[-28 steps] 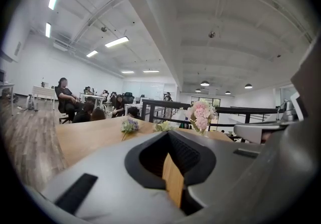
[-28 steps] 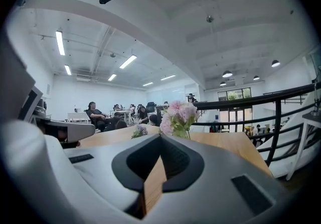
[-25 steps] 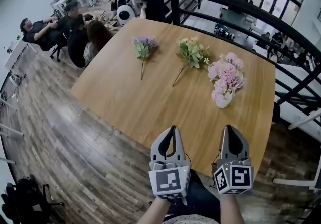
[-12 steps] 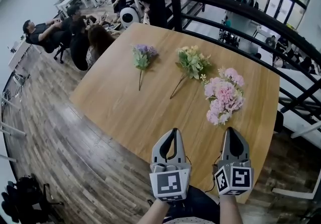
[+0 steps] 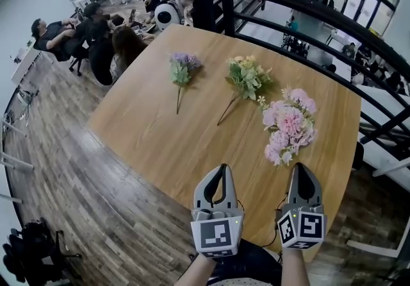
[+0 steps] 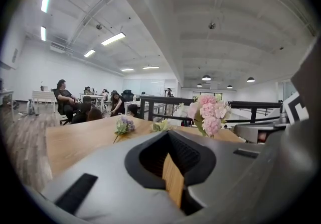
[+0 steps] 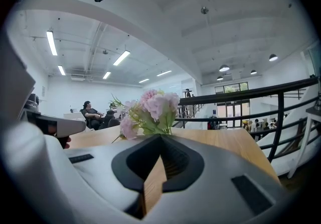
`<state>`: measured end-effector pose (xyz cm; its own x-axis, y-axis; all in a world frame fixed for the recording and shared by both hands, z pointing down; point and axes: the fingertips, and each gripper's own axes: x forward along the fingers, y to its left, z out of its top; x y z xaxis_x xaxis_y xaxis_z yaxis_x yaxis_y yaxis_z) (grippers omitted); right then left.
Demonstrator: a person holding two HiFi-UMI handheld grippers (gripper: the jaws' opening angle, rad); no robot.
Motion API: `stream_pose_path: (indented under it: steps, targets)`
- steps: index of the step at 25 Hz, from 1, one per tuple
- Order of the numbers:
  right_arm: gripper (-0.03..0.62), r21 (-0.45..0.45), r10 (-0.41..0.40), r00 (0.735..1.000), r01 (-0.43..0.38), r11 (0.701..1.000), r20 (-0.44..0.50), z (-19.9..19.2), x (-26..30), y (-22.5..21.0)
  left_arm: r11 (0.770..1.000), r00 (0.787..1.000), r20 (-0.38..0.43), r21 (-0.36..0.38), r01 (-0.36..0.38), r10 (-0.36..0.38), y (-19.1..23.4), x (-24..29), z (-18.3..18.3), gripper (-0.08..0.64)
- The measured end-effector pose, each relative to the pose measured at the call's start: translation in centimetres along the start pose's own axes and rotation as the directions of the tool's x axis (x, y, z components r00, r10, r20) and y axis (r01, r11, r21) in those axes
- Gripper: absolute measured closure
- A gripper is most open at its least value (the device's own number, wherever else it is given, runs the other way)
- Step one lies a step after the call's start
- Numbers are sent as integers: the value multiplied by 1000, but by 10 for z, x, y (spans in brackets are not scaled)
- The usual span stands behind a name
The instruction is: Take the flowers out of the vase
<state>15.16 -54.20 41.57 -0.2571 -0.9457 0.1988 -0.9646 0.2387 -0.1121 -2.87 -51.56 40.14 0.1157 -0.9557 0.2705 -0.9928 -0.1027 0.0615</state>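
A bunch of pink flowers (image 5: 289, 124) stands upright at the right of the wooden table (image 5: 160, 131); its blooms hide the vase from above. A purple flower stem (image 5: 181, 72) and a green-and-yellow sprig (image 5: 245, 78) lie flat on the table farther back. My left gripper (image 5: 221, 167) is shut and empty near the table's front edge. My right gripper (image 5: 302, 167) is shut and empty too, its tip just in front of the pink bunch. The pink flowers (image 7: 150, 110) rise straight beyond the jaws in the right gripper view. They show at the right (image 6: 208, 113) in the left gripper view.
A black railing (image 5: 288, 2) curves behind and to the right of the table. People sit at desks (image 5: 96, 28) beyond the table's far left corner. Dark wood flooring (image 5: 77, 169) lies to the left of the table.
Both grippers have come a little closer to the pink flowers, which now sit nearer the right gripper's tip. Both stay shut and empty; the flowers on the table lie as before.
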Motion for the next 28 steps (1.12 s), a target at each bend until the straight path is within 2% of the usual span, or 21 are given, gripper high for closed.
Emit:
stream_pose_path:
  steps: [3, 5, 15, 28]
  targets:
    - [594, -29, -20, 1000, 19, 999, -23, -5, 4, -4, 1000, 1000, -8, -5, 6, -6, 1, 5, -2, 540]
    - [565, -51, -34, 999, 32, 998, -40, -9, 7, -7, 1000, 1000, -10, -3, 15, -15, 1, 11, -3, 540]
    - [565, -66, -66, 996, 62, 996, -54, -17, 27, -28, 997, 995, -68, -5, 74, -74, -1, 41, -13, 540]
    - [555, -122, -37, 994, 24, 992, -104, -21, 58, -29, 993, 987, -113, -7, 115, -115, 3, 69, -21, 540]
